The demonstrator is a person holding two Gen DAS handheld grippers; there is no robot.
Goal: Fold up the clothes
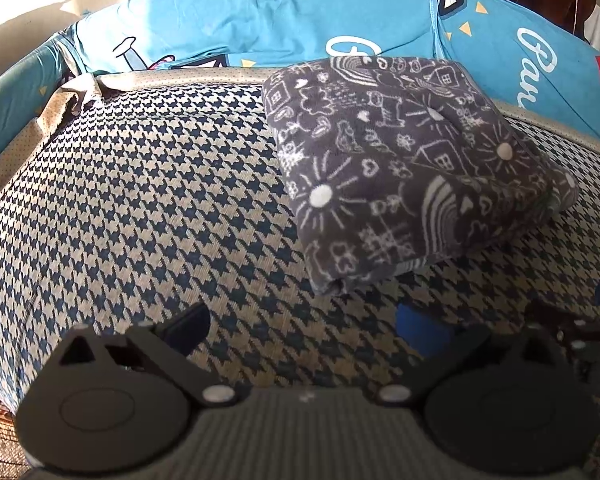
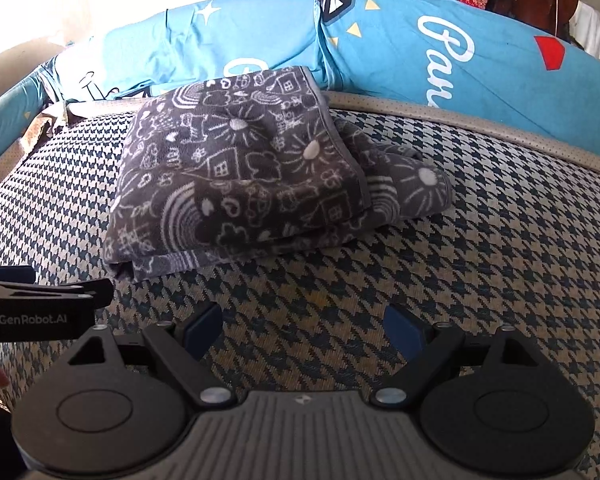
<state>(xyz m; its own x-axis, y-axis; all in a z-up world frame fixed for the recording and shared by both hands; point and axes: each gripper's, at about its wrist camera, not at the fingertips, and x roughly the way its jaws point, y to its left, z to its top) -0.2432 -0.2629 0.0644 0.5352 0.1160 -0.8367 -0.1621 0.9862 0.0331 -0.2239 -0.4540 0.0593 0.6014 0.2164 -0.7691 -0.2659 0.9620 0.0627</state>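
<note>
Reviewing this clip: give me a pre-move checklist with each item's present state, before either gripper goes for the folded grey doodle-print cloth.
1. Grey doodle-print fleece cloth folded into a stack: ok.
2. Stack edges aligned: not ok, a lower layer sticks out on one side.
3. Right gripper open, nothing between its fingers: ok.
4. Left gripper open and empty: ok.
5. Houndstooth-patterned surface bare between grippers and cloth: ok.
6. Folding finished: cannot tell.

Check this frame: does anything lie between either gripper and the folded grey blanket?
Nothing visible does. Only bare houndstooth cover separates the open right gripper from the grey blanket. The same holds for the open left gripper in its own view, where the blanket lies ahead and to the right.
</note>
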